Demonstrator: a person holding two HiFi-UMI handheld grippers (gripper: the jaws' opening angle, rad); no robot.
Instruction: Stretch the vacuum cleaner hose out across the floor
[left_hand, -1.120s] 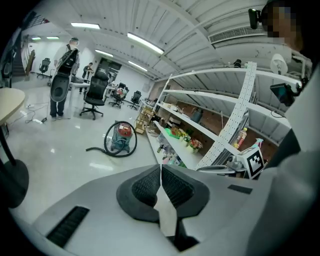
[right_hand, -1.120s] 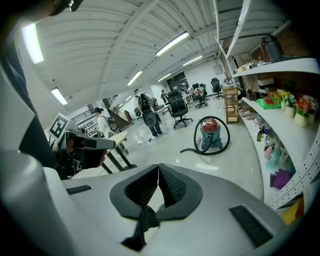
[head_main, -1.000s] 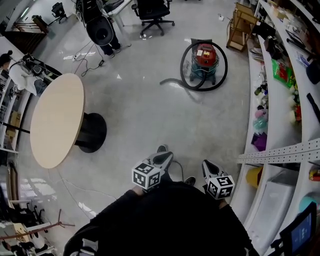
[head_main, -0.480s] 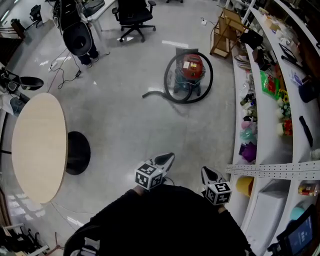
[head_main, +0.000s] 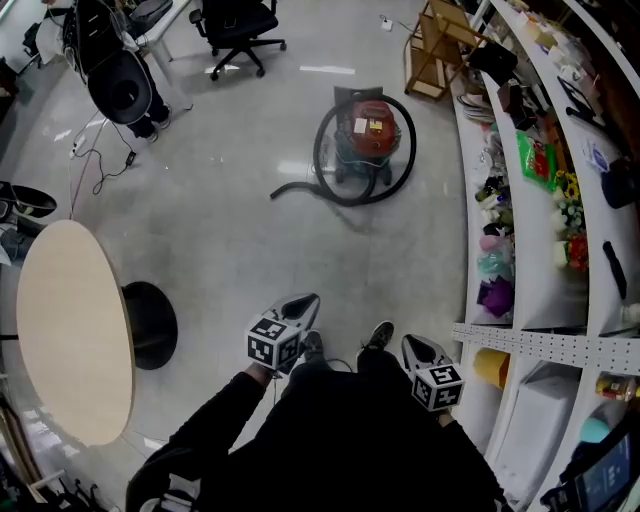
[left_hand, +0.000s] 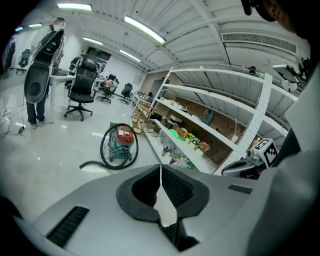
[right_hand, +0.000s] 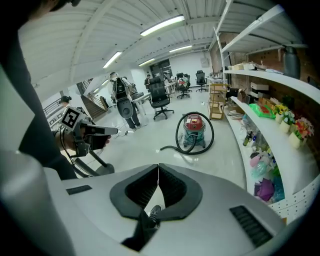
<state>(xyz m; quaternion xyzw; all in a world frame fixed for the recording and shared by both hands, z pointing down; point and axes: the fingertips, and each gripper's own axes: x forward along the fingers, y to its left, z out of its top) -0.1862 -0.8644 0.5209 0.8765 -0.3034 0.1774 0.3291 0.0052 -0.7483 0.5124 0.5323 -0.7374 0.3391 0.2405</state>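
Observation:
A red and teal vacuum cleaner (head_main: 364, 132) stands on the pale floor well ahead of me, near the shelving. Its black hose (head_main: 325, 178) loops around the body and its free end trails out to the left on the floor. The cleaner (left_hand: 121, 142) also shows in the left gripper view, and the cleaner (right_hand: 194, 131) in the right gripper view. My left gripper (head_main: 303, 306) and right gripper (head_main: 413, 349) are held close to my body, both shut and empty, far from the hose.
Curved white shelves (head_main: 520, 190) full of small items run along the right. A round wooden table (head_main: 70, 330) on a black base stands at the left. An office chair (head_main: 235, 25), a standing person (head_main: 125, 70) and floor cables (head_main: 95, 140) are at the back left.
I have walked forward: the vacuum cleaner and shelves sit nearer and lower in the head view, and the table has slid left. Both grippers stay shut in front of me.

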